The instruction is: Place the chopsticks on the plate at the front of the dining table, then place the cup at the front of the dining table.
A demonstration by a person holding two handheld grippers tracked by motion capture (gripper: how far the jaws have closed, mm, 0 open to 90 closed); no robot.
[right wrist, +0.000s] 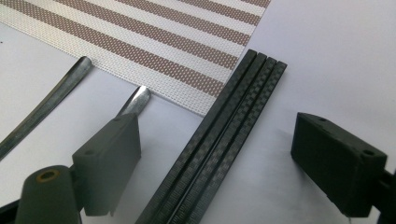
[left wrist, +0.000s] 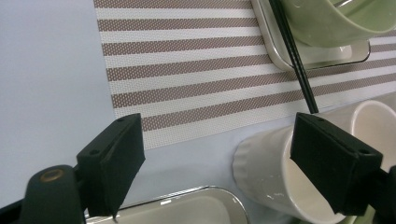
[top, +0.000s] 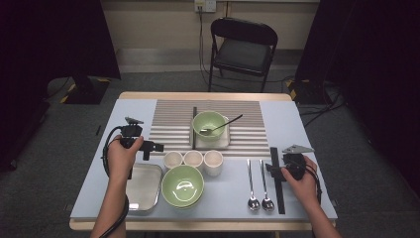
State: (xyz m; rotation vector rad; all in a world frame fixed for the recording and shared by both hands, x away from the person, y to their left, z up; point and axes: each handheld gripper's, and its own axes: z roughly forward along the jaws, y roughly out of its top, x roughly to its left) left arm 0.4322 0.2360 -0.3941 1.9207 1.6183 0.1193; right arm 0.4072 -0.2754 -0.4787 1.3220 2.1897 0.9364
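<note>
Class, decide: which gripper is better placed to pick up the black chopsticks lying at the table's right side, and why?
The right gripper, probably. Its open jaws already straddle the bundle of black carbon-weave chopsticks, while the left gripper is across the table by the small white ceramic cups.

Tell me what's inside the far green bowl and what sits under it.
A dark spoon rests in the far green bowl. The bowl sits on a pale tray; the tray's middle beneath it is hidden.

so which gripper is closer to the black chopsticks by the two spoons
Right. The right gripper hangs open directly over the black chopsticks, one jaw each side. The left gripper is across the table by the white cups.
</note>
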